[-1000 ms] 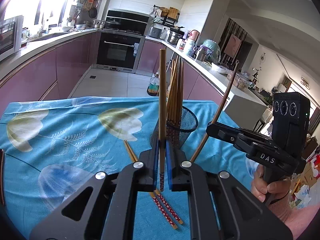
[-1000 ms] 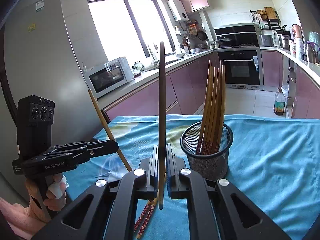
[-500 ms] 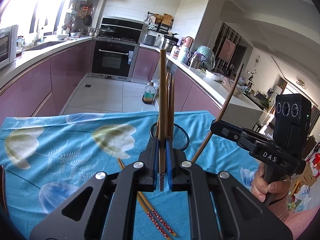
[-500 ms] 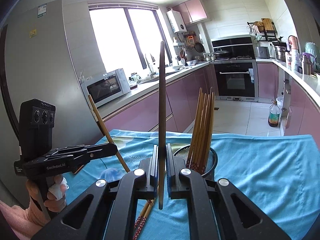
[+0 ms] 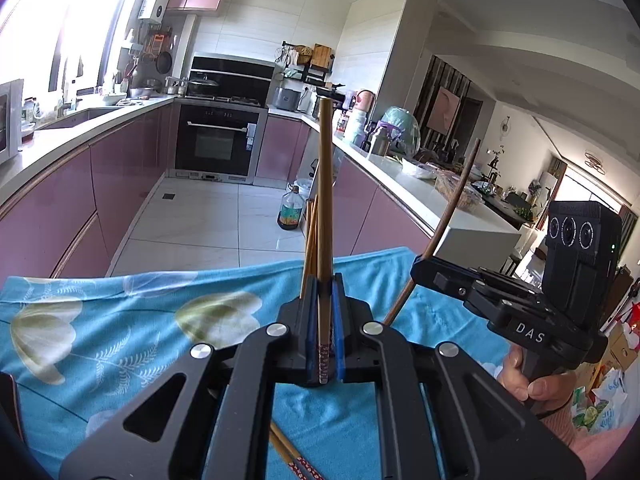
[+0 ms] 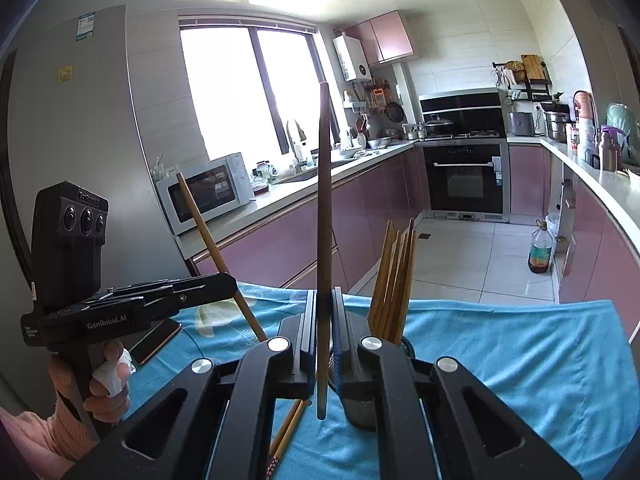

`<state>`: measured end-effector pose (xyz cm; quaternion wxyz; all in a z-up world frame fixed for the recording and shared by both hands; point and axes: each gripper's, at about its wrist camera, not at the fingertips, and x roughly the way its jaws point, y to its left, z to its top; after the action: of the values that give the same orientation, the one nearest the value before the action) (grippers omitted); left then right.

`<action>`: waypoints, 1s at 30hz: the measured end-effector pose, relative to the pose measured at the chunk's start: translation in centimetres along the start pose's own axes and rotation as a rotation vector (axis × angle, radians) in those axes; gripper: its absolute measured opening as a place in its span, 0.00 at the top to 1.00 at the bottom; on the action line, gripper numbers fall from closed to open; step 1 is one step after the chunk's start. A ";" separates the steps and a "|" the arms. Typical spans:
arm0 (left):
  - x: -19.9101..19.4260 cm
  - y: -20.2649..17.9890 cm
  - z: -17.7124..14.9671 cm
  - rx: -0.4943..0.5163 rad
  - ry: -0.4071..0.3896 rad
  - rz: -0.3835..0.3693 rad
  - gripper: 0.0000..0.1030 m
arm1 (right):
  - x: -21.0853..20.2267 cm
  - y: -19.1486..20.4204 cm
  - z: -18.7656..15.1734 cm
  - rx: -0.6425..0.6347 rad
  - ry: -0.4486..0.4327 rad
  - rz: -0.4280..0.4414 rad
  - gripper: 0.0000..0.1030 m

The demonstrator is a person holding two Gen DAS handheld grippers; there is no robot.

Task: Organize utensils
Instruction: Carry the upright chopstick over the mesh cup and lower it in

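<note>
My left gripper (image 5: 323, 308) is shut on a light wooden chopstick (image 5: 325, 200) with a red patterned end, held upright. It also shows in the right wrist view (image 6: 224, 284), chopstick (image 6: 208, 232) slanting up. My right gripper (image 6: 323, 316) is shut on a dark brown chopstick (image 6: 323, 208), held upright; it shows in the left wrist view (image 5: 420, 268), chopstick (image 5: 456, 196) slanting. A black mesh holder (image 6: 360, 408) with several chopsticks (image 6: 394, 280) stands just right of my right gripper's fingers, mostly hidden. Two chopsticks (image 6: 286, 432) lie on the blue cloth below.
The table has a blue flowered cloth (image 5: 120, 328). A dark phone (image 6: 156, 340) lies on it near the left hand. Kitchen counters, an oven (image 5: 220, 144) and an oil bottle (image 5: 290, 212) on the floor lie beyond the table's far edge.
Both grippers have risen with their chopsticks. The mesh holder has dropped low in both views and is now mostly hidden behind the fingers.
</note>
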<state>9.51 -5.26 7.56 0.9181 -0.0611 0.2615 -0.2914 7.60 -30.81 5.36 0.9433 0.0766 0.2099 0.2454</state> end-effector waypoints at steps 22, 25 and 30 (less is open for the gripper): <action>3.2 -1.9 2.8 0.056 0.008 0.035 0.93 | 2.0 -0.1 1.8 -0.044 -0.023 -0.068 0.94; 3.9 -2.0 2.7 0.062 0.024 0.041 0.93 | 2.6 -0.3 1.6 -0.040 -0.008 -0.073 0.94; 5.0 -2.0 2.6 0.061 0.048 0.047 0.93 | 3.5 -0.8 1.3 -0.028 0.016 -0.077 0.94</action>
<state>13.26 -9.84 8.09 0.9197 -0.0201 0.2756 -0.2791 11.30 -29.86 5.04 0.9513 0.0530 0.2169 0.2126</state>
